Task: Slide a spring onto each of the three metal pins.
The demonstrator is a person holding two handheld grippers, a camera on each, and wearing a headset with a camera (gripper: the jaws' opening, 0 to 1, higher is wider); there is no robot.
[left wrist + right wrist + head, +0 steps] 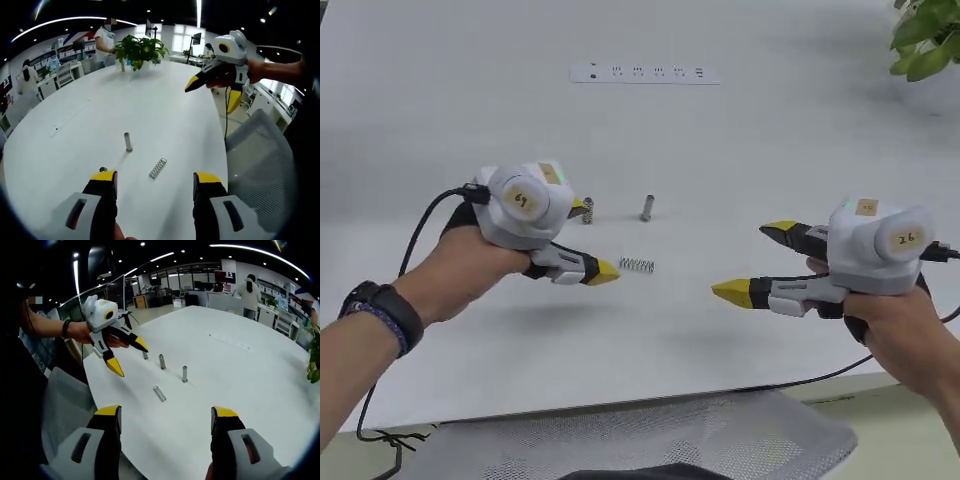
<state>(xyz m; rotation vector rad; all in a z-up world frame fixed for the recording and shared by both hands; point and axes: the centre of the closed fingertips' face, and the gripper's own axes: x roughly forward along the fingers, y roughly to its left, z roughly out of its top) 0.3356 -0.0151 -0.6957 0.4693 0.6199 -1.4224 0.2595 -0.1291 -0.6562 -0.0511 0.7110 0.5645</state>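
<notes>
The white bench (770,130) is carrying everything, and a grey mesh chair (660,440) is pressing against its near edge. A plant (925,35) is leaning in at the far right corner. A power strip (645,73) is lying flat near the far edge, well apart from the work.

The left gripper (590,238) is hovering over the middle left of the bench, jaws spread and gripping nothing. The right gripper (755,259) is hovering toward the near right, jaws likewise spread and empty, tips pointing at the left one.

Toward the far edge a bare pin (647,207) is standing upright. Beside it a second pin (587,210) is standing with a fitted spring (162,361) round it. The left gripper's upper tip is partly covering this pin in the head view. In the right gripper view a third pin (145,355) is standing right at that tip, too small to read. A loose spring (636,265) is lying on its side between the grippers, nearer the left one's lower tip.
</notes>
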